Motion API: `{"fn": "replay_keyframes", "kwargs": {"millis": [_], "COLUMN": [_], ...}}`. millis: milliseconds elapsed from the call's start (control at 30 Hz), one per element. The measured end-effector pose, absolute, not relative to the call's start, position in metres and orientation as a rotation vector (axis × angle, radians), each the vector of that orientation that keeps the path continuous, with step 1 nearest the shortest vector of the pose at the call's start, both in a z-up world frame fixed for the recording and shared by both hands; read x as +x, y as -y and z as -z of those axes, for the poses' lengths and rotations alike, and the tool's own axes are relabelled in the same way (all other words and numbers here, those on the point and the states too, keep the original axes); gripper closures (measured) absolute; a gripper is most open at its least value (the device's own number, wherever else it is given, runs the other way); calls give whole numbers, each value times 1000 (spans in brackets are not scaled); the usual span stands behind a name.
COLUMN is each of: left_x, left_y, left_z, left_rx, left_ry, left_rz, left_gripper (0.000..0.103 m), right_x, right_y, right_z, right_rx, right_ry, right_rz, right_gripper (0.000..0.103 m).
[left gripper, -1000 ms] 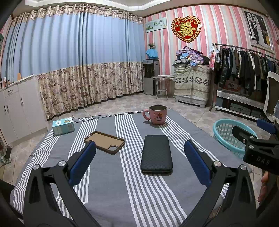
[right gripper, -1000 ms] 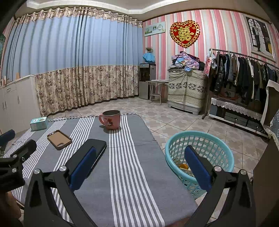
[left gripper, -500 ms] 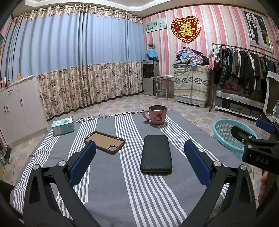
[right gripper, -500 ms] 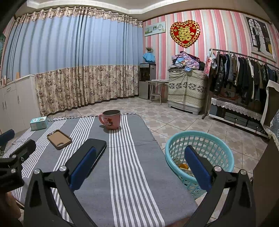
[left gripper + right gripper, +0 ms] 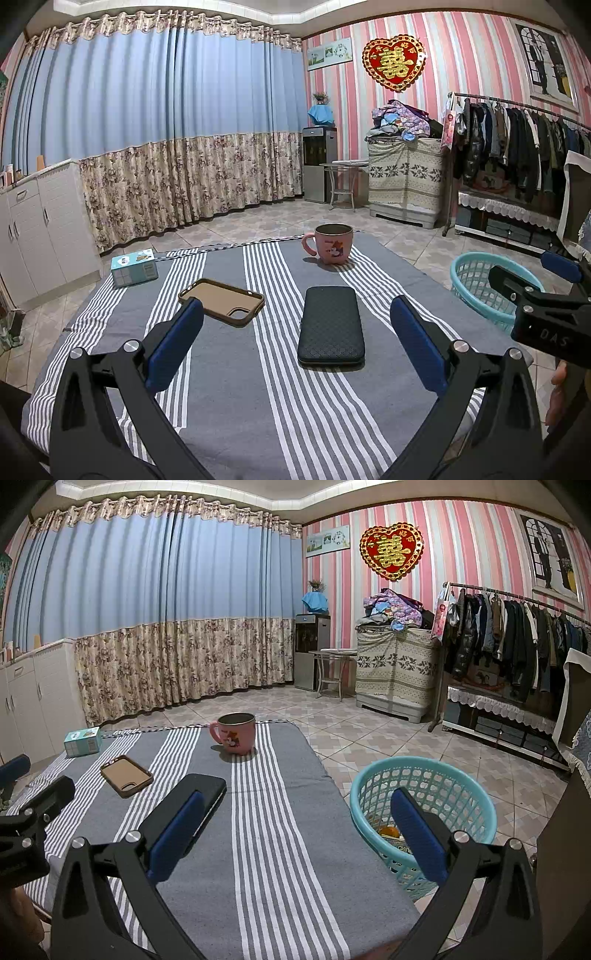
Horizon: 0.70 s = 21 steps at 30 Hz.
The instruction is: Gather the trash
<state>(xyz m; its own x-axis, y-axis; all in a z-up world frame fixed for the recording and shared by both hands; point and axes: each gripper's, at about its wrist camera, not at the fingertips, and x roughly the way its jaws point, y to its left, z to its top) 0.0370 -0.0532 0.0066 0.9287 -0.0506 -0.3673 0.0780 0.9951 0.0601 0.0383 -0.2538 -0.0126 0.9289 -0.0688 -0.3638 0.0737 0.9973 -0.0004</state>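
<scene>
while nothing has shifted over the last second, left gripper (image 5: 295,347) and right gripper (image 5: 295,829) hover wide open, empty; no trash on surface (image 5: 229,406), some already in basket (image 5: 424,775); collection seems done.

Left gripper (image 5: 295,332) fingers (image 5: 177,347) spread above the black phone (image 5: 331,325).

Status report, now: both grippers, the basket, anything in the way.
Left gripper open, empty, over the table. Right gripper open, empty, at the table edge. Teal basket on the floor, scraps inside. No trash seen on the striped cloth; path unobstructed.
</scene>
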Motion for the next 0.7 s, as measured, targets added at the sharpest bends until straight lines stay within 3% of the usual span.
{"fn": "replay_keyframes", "kwargs": {"millis": [700], "left_x": [35], "left_y": [55], "left_z": [-6], "left_rx": [76], "left_ry": [-369], "left_rz": [63], "left_gripper": [5], "right_x": [39], "right_y": [254], "right_z": [13], "right_rx": [15], "right_ry": [-372], "right_rz": [72], "right_gripper": [4]}}
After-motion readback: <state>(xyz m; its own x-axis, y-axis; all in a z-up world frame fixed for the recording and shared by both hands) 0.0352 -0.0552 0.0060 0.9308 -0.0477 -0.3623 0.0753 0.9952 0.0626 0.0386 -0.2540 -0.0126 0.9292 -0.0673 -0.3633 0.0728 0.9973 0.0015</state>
